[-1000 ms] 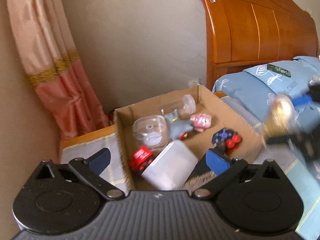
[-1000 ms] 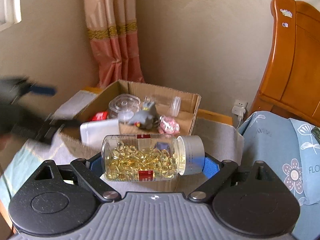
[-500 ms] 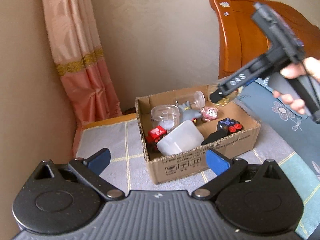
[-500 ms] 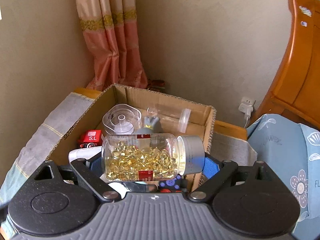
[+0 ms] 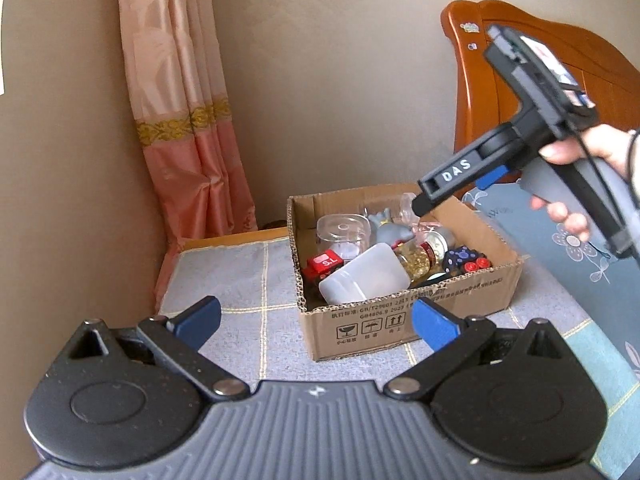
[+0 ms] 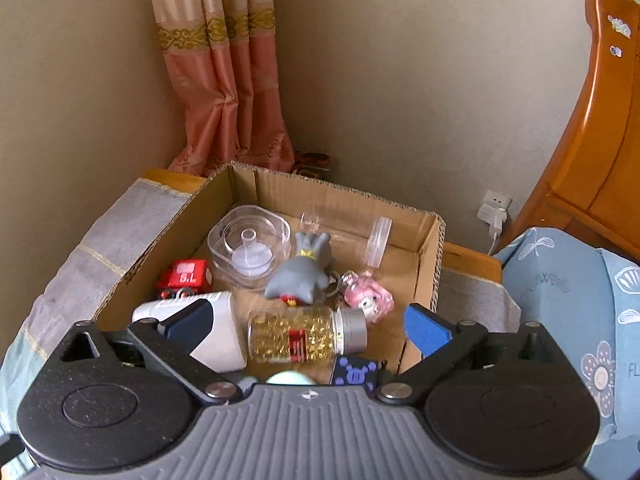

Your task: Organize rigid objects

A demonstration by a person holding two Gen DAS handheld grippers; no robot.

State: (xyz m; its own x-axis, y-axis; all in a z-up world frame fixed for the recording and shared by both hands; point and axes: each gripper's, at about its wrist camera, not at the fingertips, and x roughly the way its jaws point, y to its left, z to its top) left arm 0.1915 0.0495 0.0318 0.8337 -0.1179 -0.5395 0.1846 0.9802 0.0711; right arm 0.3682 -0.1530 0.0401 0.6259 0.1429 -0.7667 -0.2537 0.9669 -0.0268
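Right hand-held gripper (image 6: 308,330) jaws opening, pill bottle (image 6: 306,334) loose in box (image 6: 434,256). Left hand-held gripper (image 5: 316,320) wide, empty. Bottle stiff, smooth, likely rolls; grip mid-body.

Right tongs (image 6: 308,328) point steeply down over the cardboard box (image 6: 424,248), blue pads spread far apart and opening, no pad pressing on anything; the capsule bottle (image 6: 296,338) lies in the box beneath them. A bare hand (image 5: 576,184) wraps the grey handle to the right of the box, thumb on top, fingers curled below. Left tongs (image 5: 316,320) hang short of the box's near wall, tilted gently down, pads wide and empty.
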